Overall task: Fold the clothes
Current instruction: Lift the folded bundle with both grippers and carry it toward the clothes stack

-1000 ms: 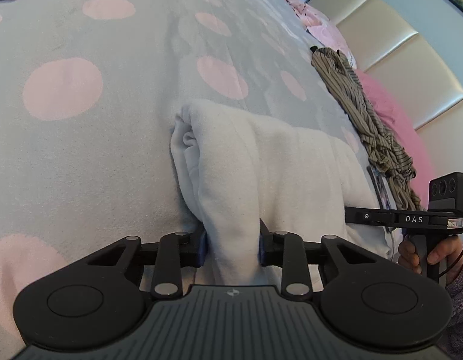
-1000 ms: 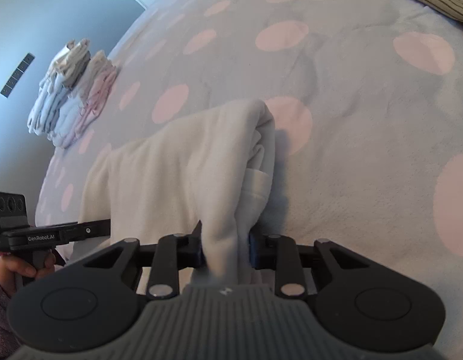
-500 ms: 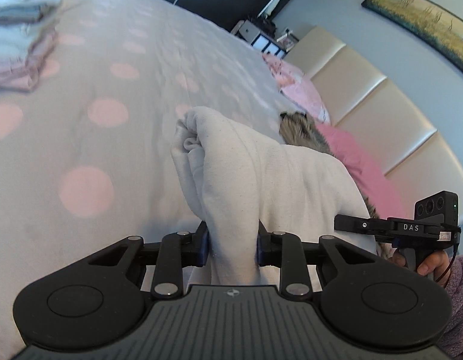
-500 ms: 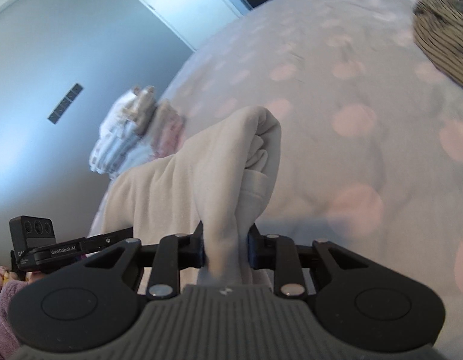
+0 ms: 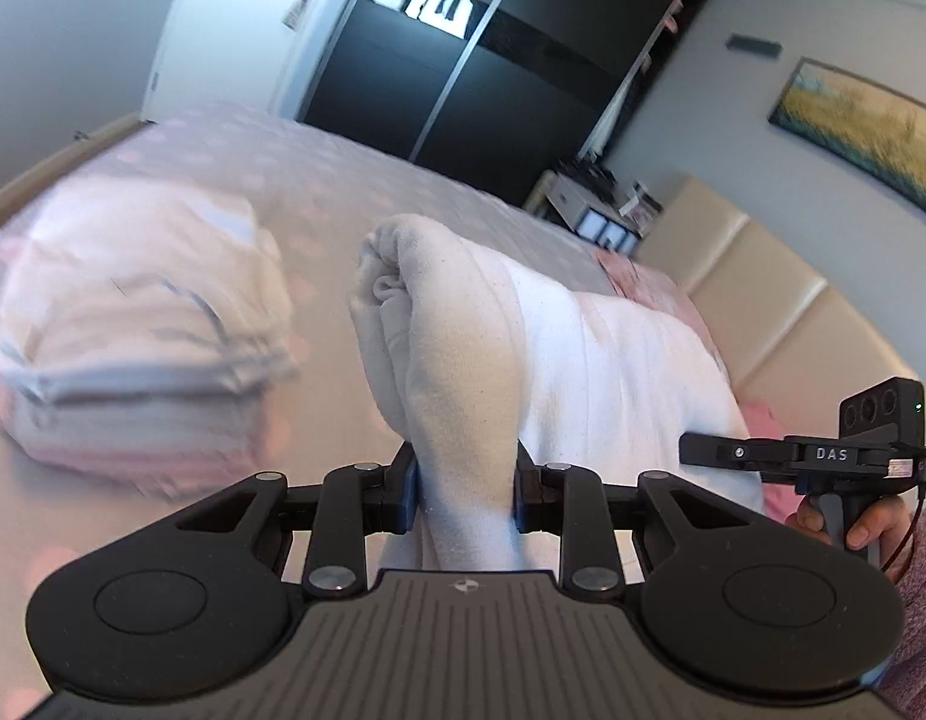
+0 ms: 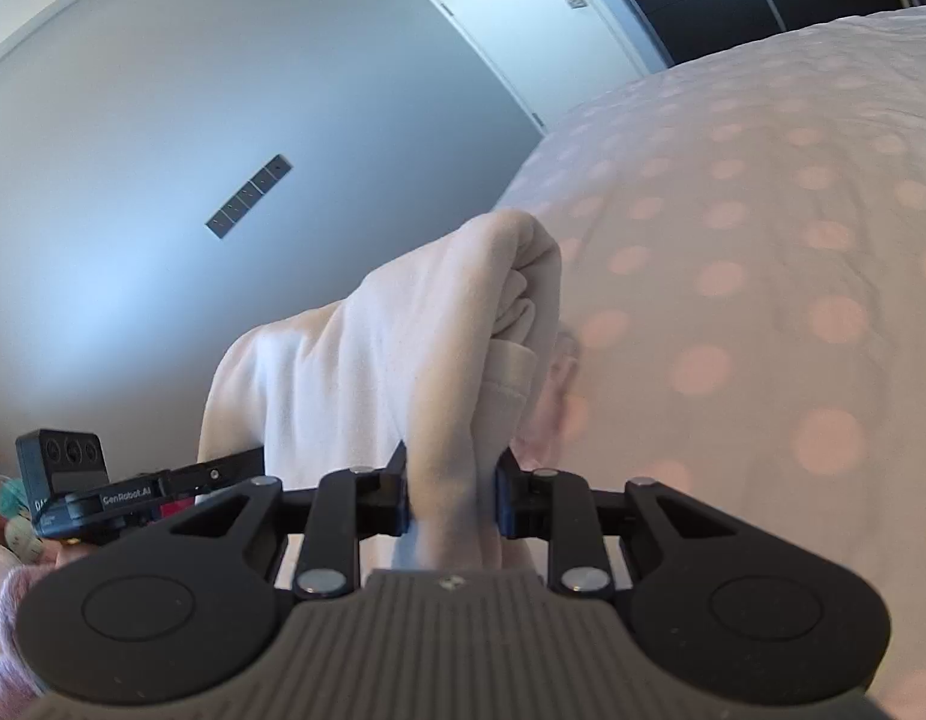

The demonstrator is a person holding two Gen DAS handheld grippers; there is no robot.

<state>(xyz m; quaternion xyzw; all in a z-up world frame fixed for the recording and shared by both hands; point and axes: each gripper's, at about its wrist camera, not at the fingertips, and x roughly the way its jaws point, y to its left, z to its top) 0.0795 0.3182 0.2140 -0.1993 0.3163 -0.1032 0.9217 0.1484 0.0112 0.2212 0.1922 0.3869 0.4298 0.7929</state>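
1. Clothes first, by way of what lies under them: the bed (image 6: 763,240), with its pale cover of pink dots, fills the right wrist view and runs toward the dark wardrobe doors (image 5: 493,60) in the left wrist view; a padded cream headboard (image 5: 781,312) lines its right side.
2. White garment (image 5: 583,372), folded into a thick bundle, is lifted above the bed and stretched between the two grippers; its rolled end bulges ahead of each set of fingers.
3. Stack of folded clothes (image 5: 132,330) sits on the bed to the left of the garment, blurred, apart from it.
4. Left gripper (image 5: 466,489) is clamped tight on one end of the garment; cloth fills the narrow gap between its fingers.
5. Right gripper (image 6: 450,495) is pinched likewise on the other end of the garment (image 6: 402,360); the person's hand (image 5: 865,525) grips its handle.
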